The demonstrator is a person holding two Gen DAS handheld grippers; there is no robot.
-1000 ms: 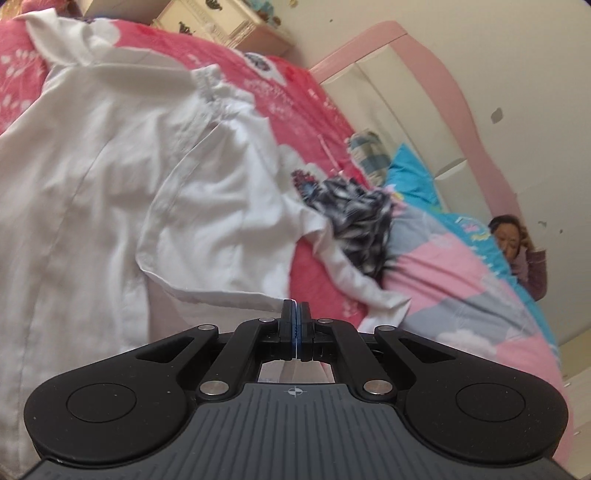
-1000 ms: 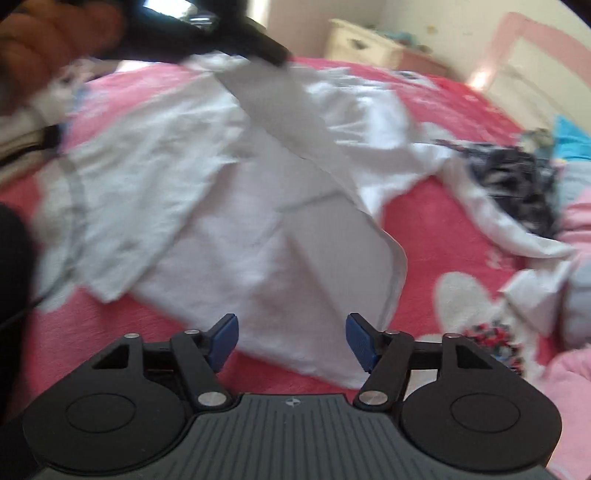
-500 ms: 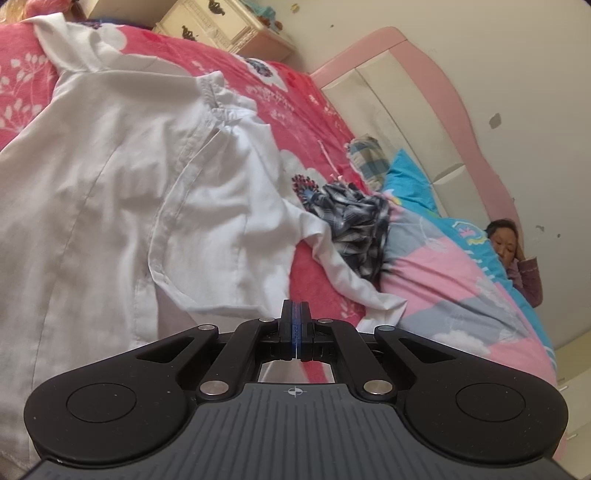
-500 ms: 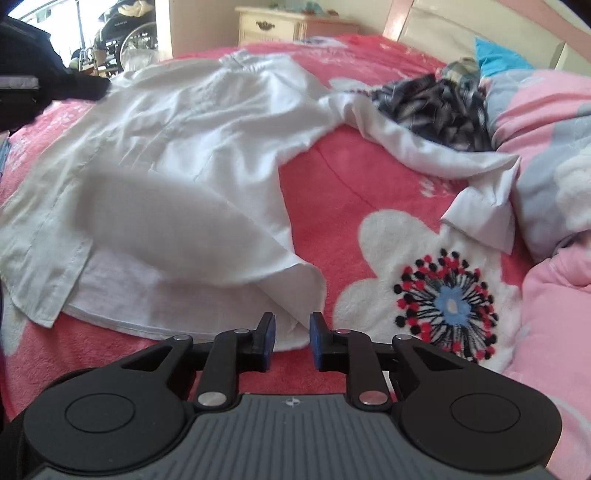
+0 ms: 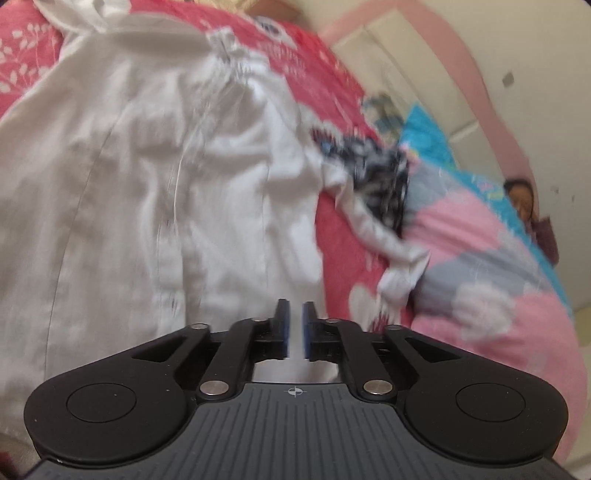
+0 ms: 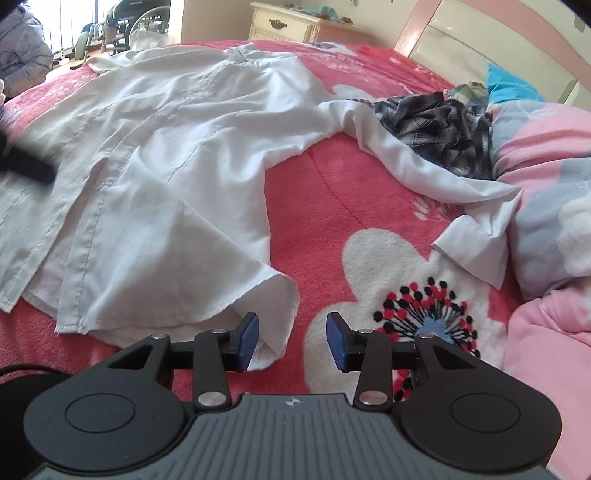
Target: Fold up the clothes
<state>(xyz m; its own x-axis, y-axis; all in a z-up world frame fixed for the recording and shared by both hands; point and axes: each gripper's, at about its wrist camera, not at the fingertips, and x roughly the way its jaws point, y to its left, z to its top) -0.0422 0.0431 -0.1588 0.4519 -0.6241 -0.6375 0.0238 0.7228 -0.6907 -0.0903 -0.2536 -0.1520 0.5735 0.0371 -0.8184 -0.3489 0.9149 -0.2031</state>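
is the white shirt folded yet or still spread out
Spread out. The white shirt lies open across the red blanket, its sleeve stretched sideways toward the plaid garment.

Red blanket [image 6: 332, 192], fleece, with a large white flower print, its centre dotted black, red and blue; covers the bed. Quilt [image 6: 546, 206], pink, grey and white patches, bunched along the right edge of the bed. Blue pillow [image 6: 511, 86] at the head, beside the quilt. Headboard [image 6: 491, 33], pink frame with cream panels. Nightstand [image 6: 284, 24], cream with dark metal handles, beyond the far corner of the bed. Wheelchair [image 6: 136, 18] near the bright window, far left. Woman [image 5: 526, 201] lying at the quilt's far edge, face only partly visible.
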